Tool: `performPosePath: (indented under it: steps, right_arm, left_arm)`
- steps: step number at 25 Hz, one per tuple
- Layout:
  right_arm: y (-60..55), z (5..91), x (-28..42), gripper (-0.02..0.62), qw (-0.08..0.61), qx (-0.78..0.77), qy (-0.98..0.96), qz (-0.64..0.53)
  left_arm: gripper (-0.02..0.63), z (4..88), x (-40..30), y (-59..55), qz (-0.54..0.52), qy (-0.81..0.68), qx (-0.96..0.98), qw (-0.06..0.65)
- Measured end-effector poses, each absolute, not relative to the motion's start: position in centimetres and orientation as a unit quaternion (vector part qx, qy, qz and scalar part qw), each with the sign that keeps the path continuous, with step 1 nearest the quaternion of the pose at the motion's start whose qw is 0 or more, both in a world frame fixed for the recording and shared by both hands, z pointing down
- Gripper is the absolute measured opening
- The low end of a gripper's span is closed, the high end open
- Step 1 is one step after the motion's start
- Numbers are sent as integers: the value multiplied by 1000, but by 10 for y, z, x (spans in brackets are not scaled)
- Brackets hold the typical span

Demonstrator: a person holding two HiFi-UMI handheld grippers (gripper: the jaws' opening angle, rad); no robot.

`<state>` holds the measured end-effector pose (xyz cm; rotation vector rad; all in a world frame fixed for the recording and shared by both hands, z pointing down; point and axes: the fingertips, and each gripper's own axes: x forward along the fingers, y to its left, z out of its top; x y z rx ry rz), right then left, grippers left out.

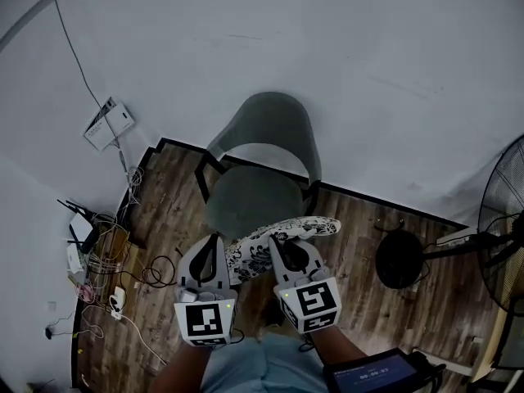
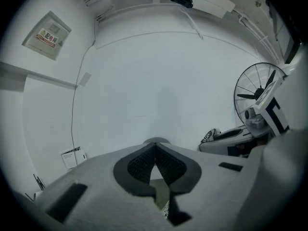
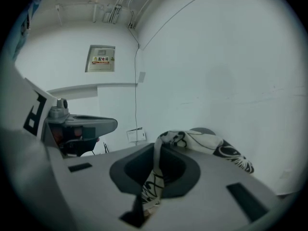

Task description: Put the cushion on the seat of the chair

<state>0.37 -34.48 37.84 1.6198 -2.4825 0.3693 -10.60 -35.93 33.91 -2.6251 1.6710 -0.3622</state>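
Note:
A grey chair (image 1: 250,199) with a curved back (image 1: 274,125) stands in the corner of the room, its seat facing me. The cushion (image 1: 278,236), white with a black flower print, hangs between both grippers over the seat's front edge. My left gripper (image 1: 214,244) is shut on the cushion's left edge; in its own view the left gripper (image 2: 155,150) has its jaw tips together, with a scrap of printed cloth (image 2: 166,210) low between them. My right gripper (image 1: 278,246) is shut on the right part. In the right gripper view the cushion (image 3: 207,141) drapes out of the right gripper (image 3: 155,148).
A standing fan (image 1: 503,219) with a round dark base (image 1: 399,259) is on the wooden floor at the right. Tangled cables and small devices (image 1: 94,244) lie along the left wall. A white box (image 1: 108,124) is on the wall. A screen (image 1: 372,375) is by my right arm.

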Motion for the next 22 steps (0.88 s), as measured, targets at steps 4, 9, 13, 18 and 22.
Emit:
performPosePath:
  steps: [4, 9, 13, 18, 22]
  right_arm:
    - [-370, 386, -8, 21, 85, 556, -816, 129]
    - [-406, 396, -23, 21, 92, 579, -797, 143]
    - [-435, 406, -28, 21, 93, 594, -784, 154]
    - [-464, 418, -33, 21, 95, 608, -771, 166]
    - [-489, 428, -33, 21, 102, 610, -766, 173]
  left_arm:
    - [9, 348, -115, -393, -116, 513, -850, 4]
    - [9, 353, -127, -437, -116, 487, -865, -9]
    - [9, 363, -139, -469, -124, 472, -873, -4]
    - [9, 375, -148, -498, -124, 465, -876, -36]
    - [9, 394, -152, -521, -129, 456, -880, -37]
